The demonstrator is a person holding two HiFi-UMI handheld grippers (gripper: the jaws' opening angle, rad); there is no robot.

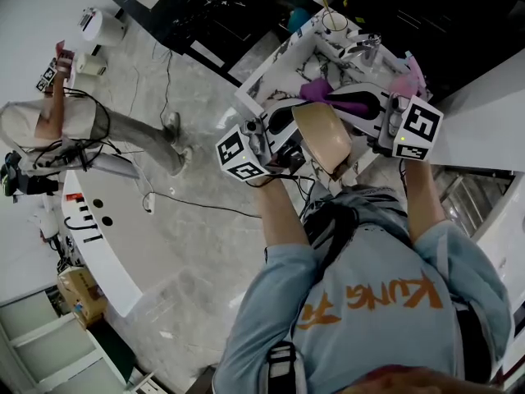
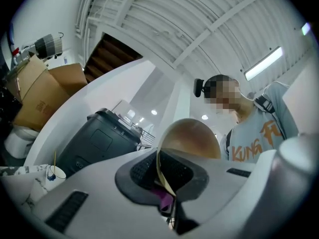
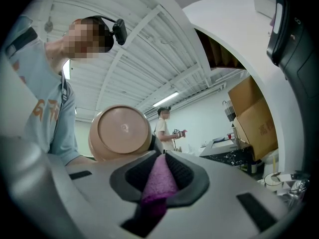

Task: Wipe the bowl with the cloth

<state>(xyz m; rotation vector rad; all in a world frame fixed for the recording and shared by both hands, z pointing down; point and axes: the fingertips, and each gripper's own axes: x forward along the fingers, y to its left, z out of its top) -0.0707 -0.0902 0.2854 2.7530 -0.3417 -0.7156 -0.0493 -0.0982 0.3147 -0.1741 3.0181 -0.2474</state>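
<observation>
A tan bowl point(image 1: 321, 135) is held up on its side between the two grippers in the head view. My left gripper point(image 1: 283, 148) is shut on the bowl's rim; in the left gripper view the thin rim point(image 2: 163, 176) runs between the pads, with the bowl's round body point(image 2: 192, 138) above. My right gripper point(image 1: 373, 121) is shut on a purple cloth point(image 1: 344, 98), seen as a pointed fold point(image 3: 158, 180) between its pads. In the right gripper view the bowl's underside point(image 3: 121, 131) faces the camera, just left of the cloth.
A marble-patterned counter point(image 1: 279, 60) lies beyond the grippers, holding a paper cup point(image 1: 334, 21) and other small items. A black bin point(image 2: 97, 141) and cardboard boxes point(image 2: 37, 86) stand nearby. Another person point(image 1: 74, 125) stands at the left on the floor.
</observation>
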